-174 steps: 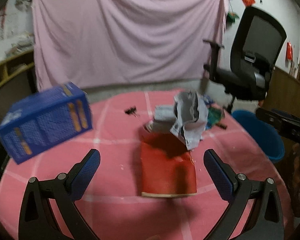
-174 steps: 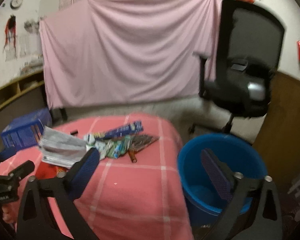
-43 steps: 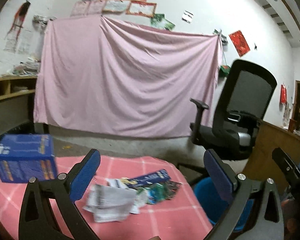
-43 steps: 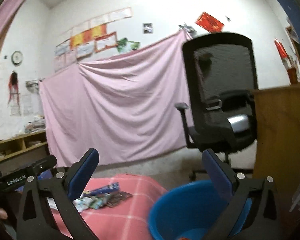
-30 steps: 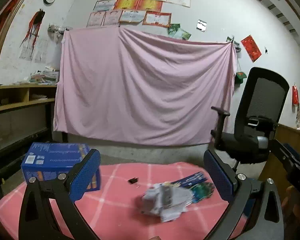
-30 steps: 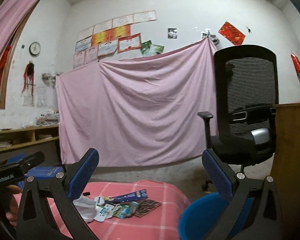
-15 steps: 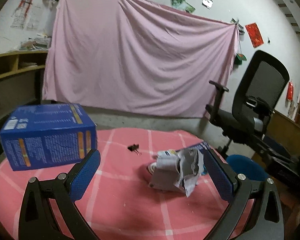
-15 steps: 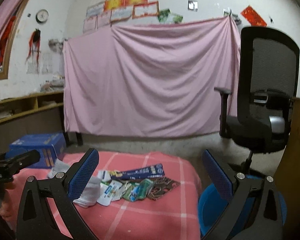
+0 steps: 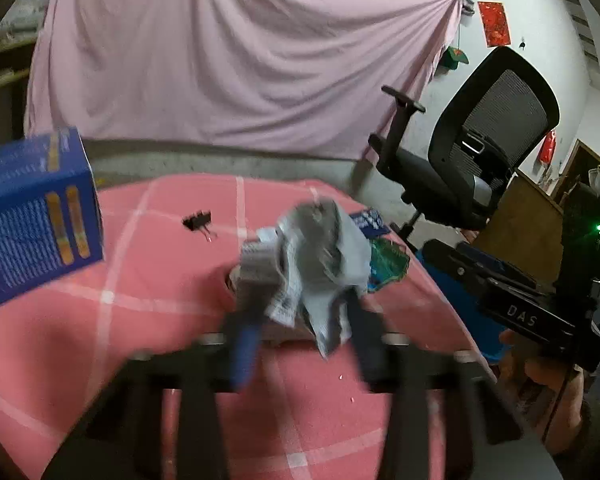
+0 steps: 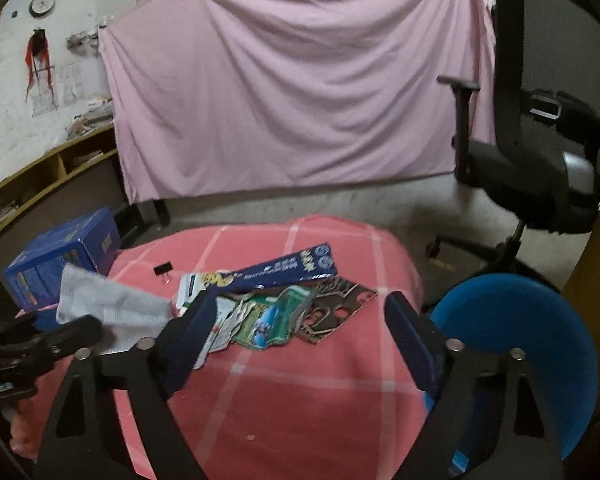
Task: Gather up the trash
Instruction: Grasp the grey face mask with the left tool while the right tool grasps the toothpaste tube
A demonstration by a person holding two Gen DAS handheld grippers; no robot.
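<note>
Two blurred fingers of the left gripper close around crumpled newspaper on the pink-checked counter, a pink sheet behind. From the right wrist, the right gripper hangs open over wrappers, beside a blue bin and office chair

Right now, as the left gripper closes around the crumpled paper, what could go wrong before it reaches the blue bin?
1. The left gripper is blurred, so I cannot confirm a firm hold; the crumpled paper hangs loose and may slip.
2. The paper lies against the wrappers, so lifting it could drag one off the table's edge.
3. The blue bin stands beside the table, below its edge; releasing the paper early may miss the bin.
</note>
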